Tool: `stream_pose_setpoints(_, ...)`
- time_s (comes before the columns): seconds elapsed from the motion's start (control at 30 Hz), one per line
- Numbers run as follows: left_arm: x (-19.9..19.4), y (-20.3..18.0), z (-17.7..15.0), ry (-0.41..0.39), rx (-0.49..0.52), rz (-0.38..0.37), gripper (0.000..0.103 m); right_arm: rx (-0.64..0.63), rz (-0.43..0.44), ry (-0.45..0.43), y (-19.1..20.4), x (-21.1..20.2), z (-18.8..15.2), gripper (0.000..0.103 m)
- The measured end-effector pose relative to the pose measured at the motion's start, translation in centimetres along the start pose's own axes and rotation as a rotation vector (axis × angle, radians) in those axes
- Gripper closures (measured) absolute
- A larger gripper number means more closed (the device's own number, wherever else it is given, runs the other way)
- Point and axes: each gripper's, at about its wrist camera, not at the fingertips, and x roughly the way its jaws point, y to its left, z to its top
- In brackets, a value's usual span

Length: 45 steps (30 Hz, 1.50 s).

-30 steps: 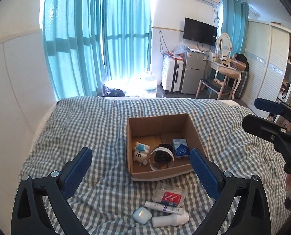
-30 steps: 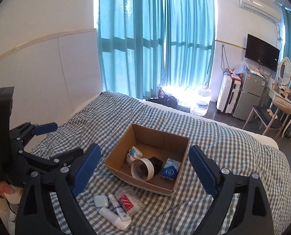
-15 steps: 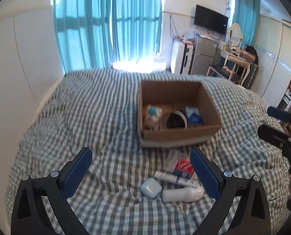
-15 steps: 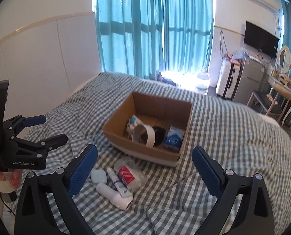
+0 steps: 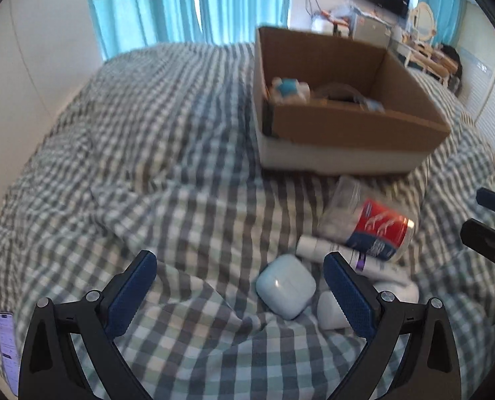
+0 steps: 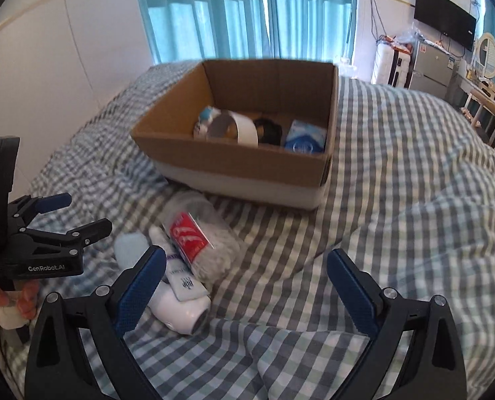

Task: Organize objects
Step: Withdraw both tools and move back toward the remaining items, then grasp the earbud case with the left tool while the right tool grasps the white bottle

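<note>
Between the spread fingers of the left hand-held gripper [image 5: 240, 295], low over the checked bed [image 5: 154, 173], lies a pale blue earbud case [image 5: 285, 290], nearer its right finger. Just right of that finger lie a white bottle [image 5: 330, 310] and a white tube [image 5: 317, 246], and just beyond them a clear packet with a red label [image 5: 370, 223]. Farther ahead stands the open cardboard box [image 5: 347, 126]. The right hand-held gripper [image 6: 246, 281] is also spread and empty, the bottle beside its left finger
</note>
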Motion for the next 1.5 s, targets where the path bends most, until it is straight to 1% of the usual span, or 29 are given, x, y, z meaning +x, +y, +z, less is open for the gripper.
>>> stream_pose_setpoints(0.1, 0.9, -0.8, -0.8, 0.027, 0.043, -0.002, 0.000, 0.016, 0.009, 0.026, -0.4, 0.8, -0.6, 0.006)
stream_pose_setpoints(0.27, 2.6, -2.5, -1.5, 0.085, 0.119, 0.018, 0.002, 0.036, 0.013, 0.033, -0.7, 1.1, -1.2, 0.006)
stream_pose_setpoints(0.33, 3.2, -2.9, -1.5, 0.109, 0.135, 0.010, 0.008, 0.028, 0.020, 0.035, -0.5, 1.2, -1.2, 0.006)
stream_pose_setpoints(0.4, 4.2, -3.0, -1.4, 0.157, 0.136, -0.013, 0.018, 0.016, 0.020, 0.041, -0.2, 1.4, -1.3, 0.006)
stream_pose_setpoints(0.47, 5.1, -3.0, -1.4, 0.199, 0.129, -0.036, 0.023, 0.007, 0.019, 0.048, 0.0, 1.6, -1.4, 0.006)
stream_pose_setpoints(0.53, 5.5, -3.2, -1.4, 0.216, 0.131, -0.067, 0.031, 0.005, 0.021, 0.054, 0.0, 1.8, -1.4, 0.006)
stream_pose_setpoints(0.57, 5.5, -3.4, -1.5, 0.222, 0.137, -0.084, 0.037, 0.006, 0.020, 0.057, 0.0, 1.8, -1.5, 0.006)
stream_pose_setpoints(0.67, 5.0, -4.0, -1.8, 0.211, 0.167, -0.110, 0.053, 0.007, 0.019, 0.064, 0.0, 1.9, -1.7, 0.006)
stream_pose_setpoints(0.77, 4.2, -4.2, -2.2, 0.191, 0.178, -0.099, 0.054, 0.002, 0.016, 0.067, 0.3, 1.8, -1.9, 0.006)
stream_pose_setpoints(0.8, 3.8, -4.2, -2.4, 0.182, 0.175, -0.094, 0.056, -0.002, 0.019, 0.071, 0.5, 1.8, -2.0, 0.006)
stream_pose_setpoints(0.83, 3.2, -4.1, -2.6, 0.170, 0.170, -0.086, 0.059, -0.006, 0.024, 0.075, 0.7, 1.8, -2.1, 0.006)
stream_pose_setpoints(0.87, 2.7, -4.0, -2.7, 0.158, 0.167, -0.078, 0.066, -0.011, 0.033, 0.081, 1.0, 1.8, -2.2, 0.006)
stream_pose_setpoints(0.9, 2.1, -4.0, -2.9, 0.144, 0.162, -0.071, 0.069, -0.018, 0.044, 0.089, 1.4, 1.9, -2.4, 0.006)
stream_pose_setpoints(1.0, 0.3, -3.9, -3.8, 0.111, 0.147, -0.069, 0.074, -0.047, 0.071, 0.118, 2.6, 2.6, -2.8, 0.006)
stream_pose_setpoints(1.13, -1.0, -3.6, -4.4, 0.099, 0.133, -0.085, 0.076, -0.090, 0.111, 0.186, 4.0, 4.4, -3.5, 0.006)
stream_pose_setpoints(1.23, -0.7, -3.4, -4.3, 0.104, 0.129, -0.087, 0.076, -0.091, 0.136, 0.238, 4.3, 6.0, -4.0, 0.006)
stream_pose_setpoints(1.3, 0.2, -3.0, -3.5, 0.112, 0.125, -0.092, 0.076, -0.068, 0.159, 0.271, 4.1, 7.1, -4.2, 0.006)
stream_pose_setpoints(1.37, 0.9, -3.3, -3.6, 0.132, 0.131, -0.106, 0.076, -0.043, 0.184, 0.301, 4.0, 8.1, -4.1, 0.006)
stream_pose_setpoints(1.43, 2.0, -3.2, -3.5, 0.158, 0.132, -0.101, 0.076, -0.031, 0.188, 0.311, 3.9, 8.8, -4.0, 0.005)
stream_pose_setpoints(1.5, 2.8, -2.9, -3.2, 0.182, 0.111, -0.123, 0.076, -0.017, 0.193, 0.317, 3.8, 9.1, -4.0, 0.006)
